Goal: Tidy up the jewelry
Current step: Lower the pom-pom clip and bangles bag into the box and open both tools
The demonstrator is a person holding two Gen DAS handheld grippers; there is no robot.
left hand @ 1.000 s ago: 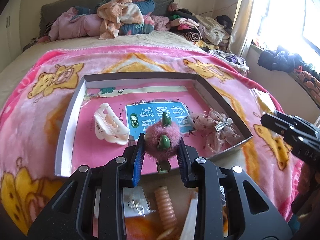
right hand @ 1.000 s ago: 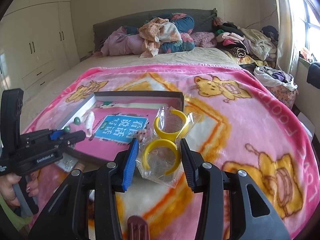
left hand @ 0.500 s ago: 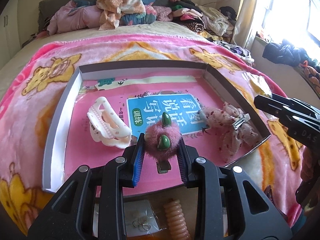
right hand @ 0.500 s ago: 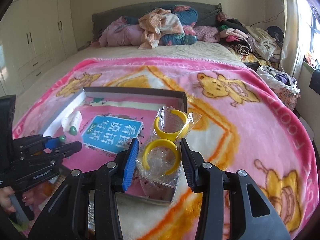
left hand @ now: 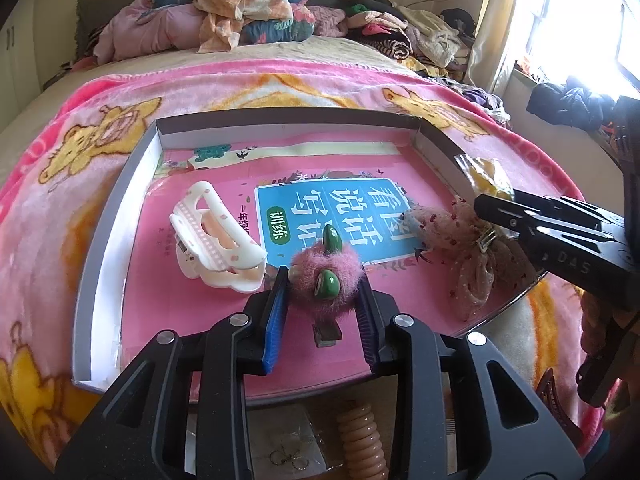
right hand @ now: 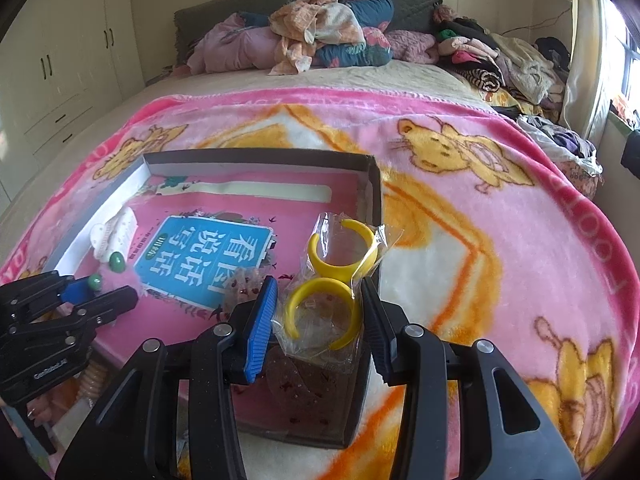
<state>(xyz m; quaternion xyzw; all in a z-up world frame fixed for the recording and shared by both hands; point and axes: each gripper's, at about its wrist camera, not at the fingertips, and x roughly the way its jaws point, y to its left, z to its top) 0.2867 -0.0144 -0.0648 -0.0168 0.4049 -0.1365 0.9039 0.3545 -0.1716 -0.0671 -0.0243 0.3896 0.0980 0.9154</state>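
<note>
A shallow cardboard tray rests on the pink blanket. Inside it lie a book, a white hair claw at its left side and a gauze bow clip at its right. The left gripper is clamped on a pink fuzzy hair clip above the tray floor. The right gripper pinches a clear bag of yellow rings over the tray's right wall.

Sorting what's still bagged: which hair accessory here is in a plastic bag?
The yellow clips in the right gripper; the white claw clip, lace bow and fuzzy pink clip are bare.
</note>
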